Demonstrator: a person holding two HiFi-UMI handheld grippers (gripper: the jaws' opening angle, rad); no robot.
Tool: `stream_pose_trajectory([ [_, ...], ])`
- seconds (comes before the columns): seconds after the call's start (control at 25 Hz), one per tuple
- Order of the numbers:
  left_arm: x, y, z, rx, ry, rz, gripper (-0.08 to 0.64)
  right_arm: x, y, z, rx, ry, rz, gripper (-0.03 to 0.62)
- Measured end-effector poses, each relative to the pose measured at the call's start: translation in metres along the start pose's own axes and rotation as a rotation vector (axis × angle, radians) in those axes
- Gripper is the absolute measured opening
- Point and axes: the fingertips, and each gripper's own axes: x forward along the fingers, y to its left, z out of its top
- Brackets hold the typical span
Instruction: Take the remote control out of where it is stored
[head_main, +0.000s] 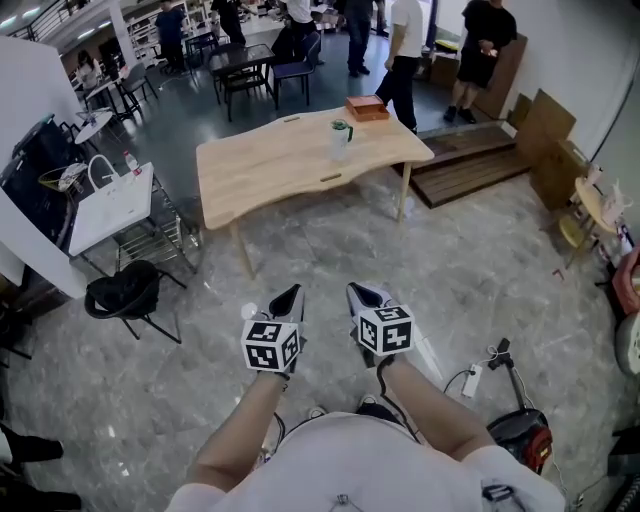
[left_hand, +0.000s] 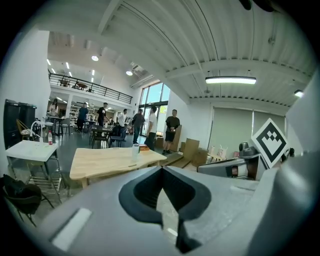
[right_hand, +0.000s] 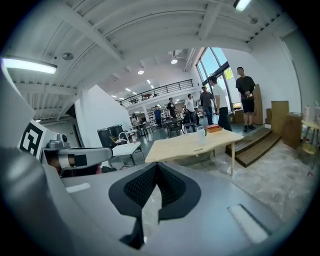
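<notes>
L tongs (head_main: 291, 293), R tongs (head_main: 358, 291) closed, empty; wood table (head_main: 290, 165) ahead.

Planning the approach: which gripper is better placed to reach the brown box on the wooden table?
Right gripper, slightly: the reddish-brown box lies straight ahead of it. Both grippers are shut, empty, far away.

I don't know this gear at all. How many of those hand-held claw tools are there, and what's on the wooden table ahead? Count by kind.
Grippers: 2, the left gripper and the right gripper, both shut and empty
Tables: 1, the wooden table
Boxes: 1, the reddish-brown box on that table
Cups: 1, the clear cup with a green top, also on it
Total: 5
</notes>
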Motion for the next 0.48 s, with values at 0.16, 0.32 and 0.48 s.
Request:
stream_pose_trajectory([
  [0.16, 0.0, 0.007, -0.001, 0.001, 0.002, -0.028, 0.001, 0.003, 0.003, -0.002, 0.007, 0.0, -0.029, 0.028],
  [0.32, 0.0, 0.016, -0.002, 0.015, -0.001, -0.048, 0.001, 0.007, 0.007, -0.002, 0.003, -0.01, -0.058, 0.028],
  [0.48, 0.007, 0.022, -0.004, 0.018, 0.0, -0.073, 0.001, 0.013, 0.009, -0.003, 0.001, -0.009, -0.08, 0.028],
])
